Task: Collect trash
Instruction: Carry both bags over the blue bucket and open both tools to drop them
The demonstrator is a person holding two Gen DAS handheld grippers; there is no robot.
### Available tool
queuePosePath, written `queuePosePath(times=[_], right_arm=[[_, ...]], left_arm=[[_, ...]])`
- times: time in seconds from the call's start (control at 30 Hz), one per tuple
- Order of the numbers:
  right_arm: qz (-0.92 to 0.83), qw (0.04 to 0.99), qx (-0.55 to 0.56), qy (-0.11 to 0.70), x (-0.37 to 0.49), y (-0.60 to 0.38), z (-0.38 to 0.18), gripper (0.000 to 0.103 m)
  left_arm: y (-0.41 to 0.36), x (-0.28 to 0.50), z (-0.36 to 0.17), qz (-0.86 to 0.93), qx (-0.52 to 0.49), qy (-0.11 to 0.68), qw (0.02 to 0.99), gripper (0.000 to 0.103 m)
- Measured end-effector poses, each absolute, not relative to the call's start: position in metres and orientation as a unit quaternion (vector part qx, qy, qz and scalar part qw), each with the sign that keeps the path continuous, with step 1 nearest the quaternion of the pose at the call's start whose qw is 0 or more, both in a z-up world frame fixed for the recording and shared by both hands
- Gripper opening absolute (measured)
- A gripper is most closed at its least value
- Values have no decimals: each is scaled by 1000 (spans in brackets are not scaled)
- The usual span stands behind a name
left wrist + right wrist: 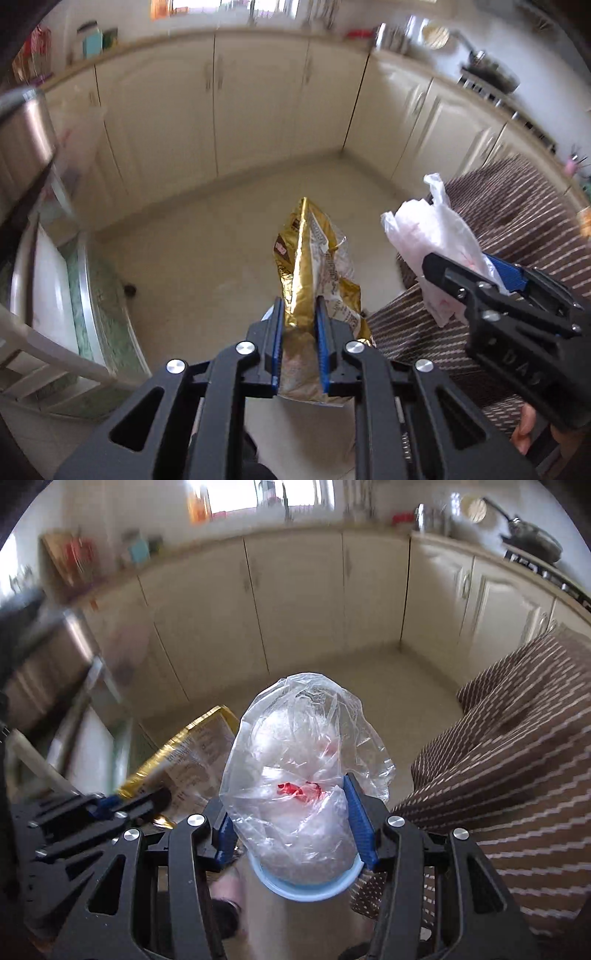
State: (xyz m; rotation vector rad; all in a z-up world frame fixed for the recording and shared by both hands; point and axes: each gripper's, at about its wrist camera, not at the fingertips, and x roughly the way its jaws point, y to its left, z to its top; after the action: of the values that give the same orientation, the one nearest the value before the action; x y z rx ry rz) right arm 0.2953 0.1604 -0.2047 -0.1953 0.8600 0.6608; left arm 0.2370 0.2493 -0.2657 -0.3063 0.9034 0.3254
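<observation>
Pinching a gold wrapper (314, 273), the left gripper (300, 314) clamps tight; the right gripper (291, 805) squeezes a clear plastic bag (306, 760).

Embossed letters "DAS" on right gripper (476, 275) body; print on gold snack wrapper (314, 266) too blurred to read

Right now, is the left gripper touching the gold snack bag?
Touching: the left wrist view shows the left gripper with both blue pads pressed against the gold snack bag.
</observation>
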Motion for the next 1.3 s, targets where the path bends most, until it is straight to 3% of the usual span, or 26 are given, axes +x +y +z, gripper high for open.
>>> queuePosePath(times=[0.2,0.4,0.63,1.0,1.17,1.2,1.3], right_arm=[[282,833,-117,461,321,164,-265,49],[256,829,-115,485,337,155,-292,49],[256,824,-106,495,343,158,-300,49],[293,812,-79,498,357,185,-298,51],[305,815,-77,486,361,191,-283,59],[303,820,-80,479,359,191,-277,64],[302,827,-81,466,355,186,-261,66]], left_arm=[[259,278,-329,135,-148,489,849,15],[257,314,-348,112,-138,495,850,20],[255,316,-350,122,-130,492,852,40],[284,293,-331,162,-147,477,851,44],[288,285,-316,170,-156,465,855,47],[288,283,-311,172,-155,462,856,47],[286,275,-293,173,-156,450,862,47]])
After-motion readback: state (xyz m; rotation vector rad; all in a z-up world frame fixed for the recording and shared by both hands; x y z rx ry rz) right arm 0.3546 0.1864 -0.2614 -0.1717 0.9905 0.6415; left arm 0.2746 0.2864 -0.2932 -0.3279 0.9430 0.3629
